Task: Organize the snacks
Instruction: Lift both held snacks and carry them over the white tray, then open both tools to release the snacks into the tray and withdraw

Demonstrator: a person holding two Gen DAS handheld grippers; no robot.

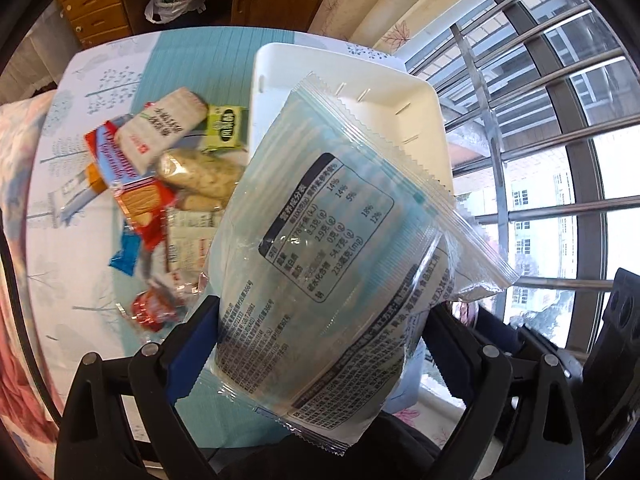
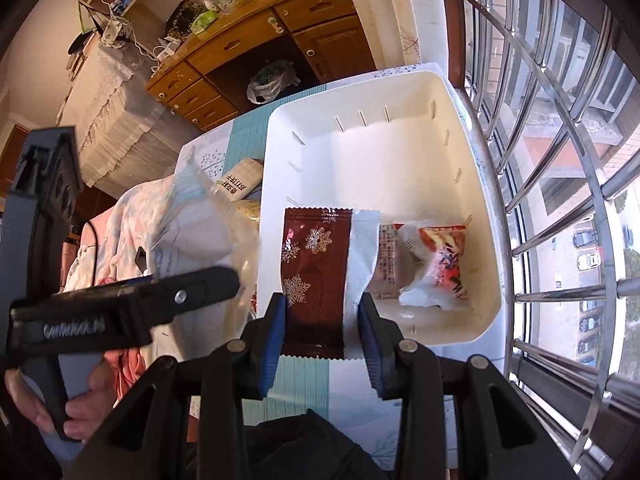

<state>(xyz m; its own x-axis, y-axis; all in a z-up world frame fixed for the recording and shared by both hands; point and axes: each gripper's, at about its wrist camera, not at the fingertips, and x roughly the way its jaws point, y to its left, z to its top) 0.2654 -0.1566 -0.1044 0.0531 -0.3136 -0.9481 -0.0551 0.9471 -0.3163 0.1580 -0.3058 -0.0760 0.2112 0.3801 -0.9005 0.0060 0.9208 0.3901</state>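
Tablecloth [image 1: 100,184] with teal bands and a tree print covers the work surface beside a barred window [image 2: 560,208]. White plastic bin [image 2: 400,160] stands on the cloth at the window side; one red-and-white wrapped snack [image 2: 438,268] lies on its floor near the right wall. Pale blue snack bag [image 1: 320,264], nutrition table facing the left wrist camera, is clamped between the blue pads of the left gripper [image 1: 320,356] and hangs in front of the bin's near rim. Loose pile of snacks [image 1: 160,168] lies on the cloth left of the bin, including a white cracker pack [image 1: 160,128], a green carton [image 1: 226,126] and an orange biscuit pack [image 1: 146,204]. Dark red snowflake packet [image 2: 316,276], with a white strip along its right edge, is gripped at its lower end by the right gripper [image 2: 322,324], its upper part reaching over the bin's near wall.
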